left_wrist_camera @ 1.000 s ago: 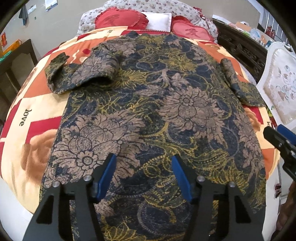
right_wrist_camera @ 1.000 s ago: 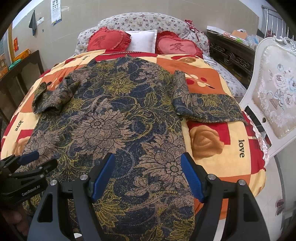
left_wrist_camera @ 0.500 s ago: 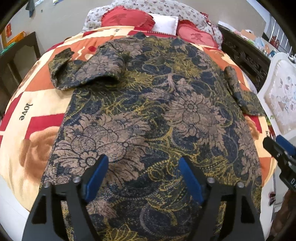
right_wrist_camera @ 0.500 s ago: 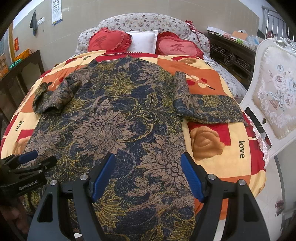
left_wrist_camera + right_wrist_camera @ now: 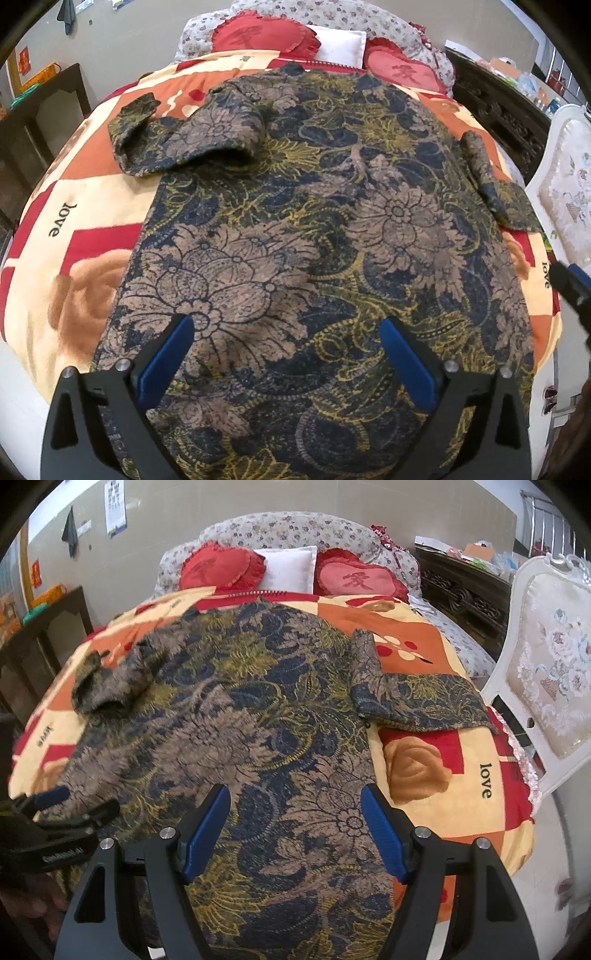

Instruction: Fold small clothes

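A dark floral garment (image 5: 314,206) in navy, tan and yellow lies spread flat on the bed, collar toward the pillows. Its left sleeve (image 5: 184,144) is bunched and folded inward; its right sleeve (image 5: 417,698) lies out flat on the blanket. My left gripper (image 5: 286,328) hovers over the hem on the left side, its jaws opening wide, with only cloth lying beneath them and nothing pinched. My right gripper (image 5: 295,801) hangs open over the hem's right part (image 5: 295,738), gripping nothing. Each gripper shows at the edge of the other's view: right gripper (image 5: 570,284), left gripper (image 5: 55,812).
The bed carries a red, orange and cream blanket (image 5: 424,768) printed with roses and "love". Two red heart cushions (image 5: 354,578) and a white pillow (image 5: 290,568) sit at the head. A white upholstered chair (image 5: 550,686) stands right, dark wooden furniture (image 5: 48,110) left.
The left gripper's jaws have spread much wider apart over the hem. The right gripper has kept still and the garment lies as before.
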Tool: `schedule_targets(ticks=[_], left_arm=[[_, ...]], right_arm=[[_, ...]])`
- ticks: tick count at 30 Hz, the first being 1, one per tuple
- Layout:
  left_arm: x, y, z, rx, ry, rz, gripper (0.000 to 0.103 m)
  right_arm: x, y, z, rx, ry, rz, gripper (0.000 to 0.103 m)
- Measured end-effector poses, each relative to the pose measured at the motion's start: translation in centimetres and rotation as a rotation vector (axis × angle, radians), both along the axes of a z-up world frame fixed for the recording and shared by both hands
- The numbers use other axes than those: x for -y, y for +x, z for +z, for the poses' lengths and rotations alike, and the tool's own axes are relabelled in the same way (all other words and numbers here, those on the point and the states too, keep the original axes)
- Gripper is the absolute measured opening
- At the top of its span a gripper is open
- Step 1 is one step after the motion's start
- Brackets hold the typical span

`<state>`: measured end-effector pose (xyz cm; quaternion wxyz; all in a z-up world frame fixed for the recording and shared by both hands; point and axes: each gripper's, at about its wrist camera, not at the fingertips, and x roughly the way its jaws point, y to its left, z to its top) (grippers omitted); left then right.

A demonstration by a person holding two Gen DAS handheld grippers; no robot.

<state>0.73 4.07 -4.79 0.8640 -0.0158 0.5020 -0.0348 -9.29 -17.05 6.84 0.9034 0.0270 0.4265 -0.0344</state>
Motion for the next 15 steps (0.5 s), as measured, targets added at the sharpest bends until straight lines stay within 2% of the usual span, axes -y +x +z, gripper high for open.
schedule_targets(ticks=[9, 15], left_arm=[[-0.4, 0.2, -0.4, -0.016, 0.006, 0.011, 0.103], [-0.4, 0.3, -0.4, -0.013, 0.013, 0.013, 0.103]], right_arm=[[1.3, 0.2, 0.3, 0.022, 0.093, -0.039, 0.080], [1.0, 0.2, 0.2, 0.019, 0.086, -0.029, 0.081]])
